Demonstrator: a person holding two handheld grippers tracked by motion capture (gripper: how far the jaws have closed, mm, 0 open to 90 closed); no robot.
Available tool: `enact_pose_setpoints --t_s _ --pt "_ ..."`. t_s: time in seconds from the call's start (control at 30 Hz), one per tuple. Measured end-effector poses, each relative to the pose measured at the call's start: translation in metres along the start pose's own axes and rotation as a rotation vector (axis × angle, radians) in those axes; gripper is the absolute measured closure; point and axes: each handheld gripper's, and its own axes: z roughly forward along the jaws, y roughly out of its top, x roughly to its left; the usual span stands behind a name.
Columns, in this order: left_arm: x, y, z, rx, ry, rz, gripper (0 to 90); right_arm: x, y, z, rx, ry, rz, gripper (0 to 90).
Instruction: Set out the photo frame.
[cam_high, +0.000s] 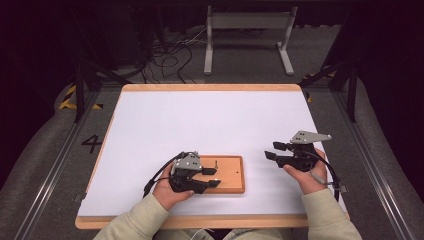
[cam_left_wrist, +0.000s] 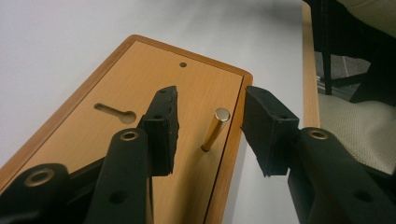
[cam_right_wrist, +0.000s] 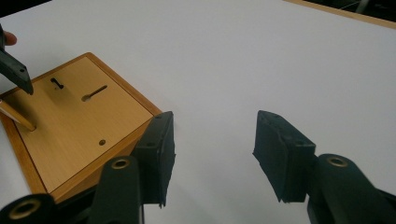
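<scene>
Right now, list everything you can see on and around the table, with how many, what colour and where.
wooden board: one, light brown with a darker rim, on the near middle of the table; it has a keyhole slot and a small round hole.
brass pin: one, gold, standing in the board between the left gripper's open jaws, apart from both pads.
table: one, white top with a wooden edge.
metal frame: one, pale grey, on the floor beyond the table.
cables: a tangle, black, on the floor beside that frame.
left gripper: one, black, over the board's left end.
right gripper: one, black, open with nothing between its jaws, to the right of the board.
sleeves: two, cream, at the near edge.
</scene>
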Motion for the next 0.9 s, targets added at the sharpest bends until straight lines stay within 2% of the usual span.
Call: enact_pose_setpoints --t_s 0.23,0.3,0.33,0.4,0.43,0.57,0.63,0.7,0.9 --pt "0.003 -0.003 0.012 0.014 -0.013 -0.021 59.3 0.000 0.000 0.001 0.000 0.001 -0.001 48.5" --pt "0.004 -0.004 0.013 0.011 -0.013 0.001 65.0 0.000 0.000 0.001 0.003 0.002 0.000 48.5" --pt "0.004 -0.004 0.013 0.011 -0.013 0.001 73.8 0.000 -0.001 0.001 0.002 0.002 -0.001 48.5" --pt "0.003 -0.004 0.014 0.010 -0.025 0.010 81.5 0.000 -0.001 0.001 0.002 0.003 -0.001 48.5" --pt "0.001 -0.003 0.014 0.014 -0.008 0.046 82.2 0.001 -0.001 0.002 0.002 0.002 -0.001 48.5" --pt "-0.002 -0.003 0.014 0.009 0.016 0.078 83.2 0.001 0.000 0.002 0.001 0.004 -0.003 48.5" --pt "-0.005 -0.004 0.015 0.003 0.037 0.113 83.4 0.002 0.000 0.002 0.001 0.006 -0.004 48.5" --pt "-0.007 -0.005 0.015 0.001 0.042 0.127 83.5 0.002 0.000 0.002 0.001 0.007 -0.004 48.5" --pt "-0.012 -0.006 0.016 0.006 0.077 0.213 83.6 0.003 0.001 0.004 0.002 0.013 -0.007 48.2"
